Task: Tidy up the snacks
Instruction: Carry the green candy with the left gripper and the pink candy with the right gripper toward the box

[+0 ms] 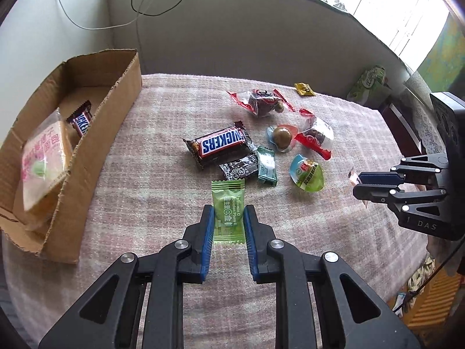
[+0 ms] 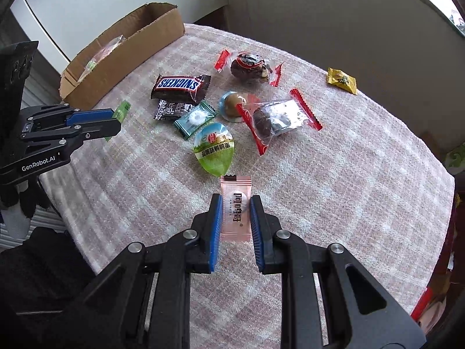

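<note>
My left gripper [image 1: 229, 213] is shut on a green plum candy [image 1: 227, 203], held over the pink checked cloth [image 1: 162, 180]. My right gripper [image 2: 236, 205] is shut on a pink candy sachet [image 2: 235, 203]. A cardboard box [image 1: 96, 133] at the left holds a wrapped bread pack [image 1: 43, 160] and a small Snickers [image 1: 81, 119]. Loose on the cloth lie a Snickers bar [image 1: 222, 142], a black sachet [image 1: 239, 167], a teal mint [image 1: 266, 165], a green quail egg pack [image 1: 308, 173], a brown egg [image 1: 282, 137] and two red-ended date packs [image 1: 263, 103] [image 1: 315, 136].
A yellow candy [image 1: 304, 89] lies at the cloth's far edge. The wall and a windowsill with cables stand behind the table. A green packet [image 1: 369, 83] and clutter sit past the right edge. The right gripper also shows at the right of the left wrist view [image 1: 359, 184].
</note>
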A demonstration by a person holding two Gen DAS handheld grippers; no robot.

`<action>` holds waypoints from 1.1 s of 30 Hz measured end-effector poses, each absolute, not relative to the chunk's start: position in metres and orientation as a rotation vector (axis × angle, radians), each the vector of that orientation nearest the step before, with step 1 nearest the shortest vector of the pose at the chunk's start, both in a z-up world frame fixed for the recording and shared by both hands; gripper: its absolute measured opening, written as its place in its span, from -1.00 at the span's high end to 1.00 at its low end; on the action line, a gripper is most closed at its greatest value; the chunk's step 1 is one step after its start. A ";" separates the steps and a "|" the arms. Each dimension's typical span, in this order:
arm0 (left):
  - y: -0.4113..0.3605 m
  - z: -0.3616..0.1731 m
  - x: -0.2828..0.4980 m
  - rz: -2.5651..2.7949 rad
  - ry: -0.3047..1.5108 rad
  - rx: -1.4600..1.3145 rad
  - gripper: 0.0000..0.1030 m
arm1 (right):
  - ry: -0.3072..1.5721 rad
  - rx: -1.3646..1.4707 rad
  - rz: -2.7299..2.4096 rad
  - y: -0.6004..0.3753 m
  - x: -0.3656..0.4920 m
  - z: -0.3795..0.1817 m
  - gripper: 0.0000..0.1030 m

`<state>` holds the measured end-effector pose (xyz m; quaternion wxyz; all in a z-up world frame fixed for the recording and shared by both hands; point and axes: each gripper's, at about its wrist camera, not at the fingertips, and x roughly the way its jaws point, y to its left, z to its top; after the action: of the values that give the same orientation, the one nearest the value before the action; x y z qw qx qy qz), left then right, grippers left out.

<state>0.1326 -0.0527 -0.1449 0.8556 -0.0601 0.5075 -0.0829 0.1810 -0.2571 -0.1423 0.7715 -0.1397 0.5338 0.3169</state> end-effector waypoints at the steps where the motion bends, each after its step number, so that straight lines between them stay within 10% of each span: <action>1: -0.053 -0.141 0.133 -0.174 1.064 -0.129 0.63 | 1.156 -0.296 0.686 -0.255 0.182 -0.137 0.62; 33: 0.136 -0.106 0.115 0.063 1.027 -0.256 0.63 | 1.028 -0.384 0.839 -0.028 0.222 -0.065 0.62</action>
<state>0.1153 0.1363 -0.1057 0.8628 -0.1223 0.4896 0.0301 0.2218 -0.0276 -0.0647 0.7708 -0.1773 0.4741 0.3870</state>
